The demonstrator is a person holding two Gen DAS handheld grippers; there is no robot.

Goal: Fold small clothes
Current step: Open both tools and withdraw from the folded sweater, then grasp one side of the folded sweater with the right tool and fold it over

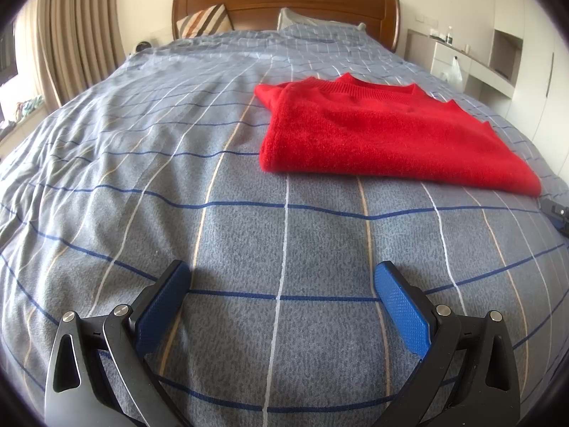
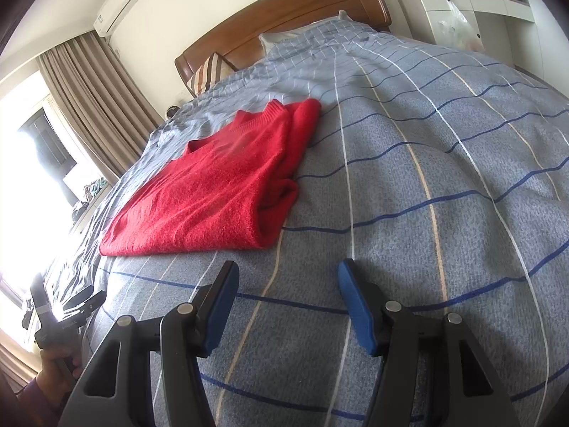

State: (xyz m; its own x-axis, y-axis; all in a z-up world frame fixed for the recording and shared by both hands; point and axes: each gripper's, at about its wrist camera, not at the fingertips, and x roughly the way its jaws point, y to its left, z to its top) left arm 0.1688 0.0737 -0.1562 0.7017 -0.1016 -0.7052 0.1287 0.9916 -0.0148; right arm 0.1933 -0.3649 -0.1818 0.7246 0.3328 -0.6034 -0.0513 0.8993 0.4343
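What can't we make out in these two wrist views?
- Red sweater: its underside and inner layers, hidden by its own folds in both views.
- Window area: blown out by glare in the right wrist view.
- Items on the white desk: too small to identify in the left wrist view.
- Left gripper: mostly cut off, washed out in the right wrist view.

Left tool [image 1: 282, 281] and right tool [image 2: 288, 281], both angled downward, jaws apart, empty.
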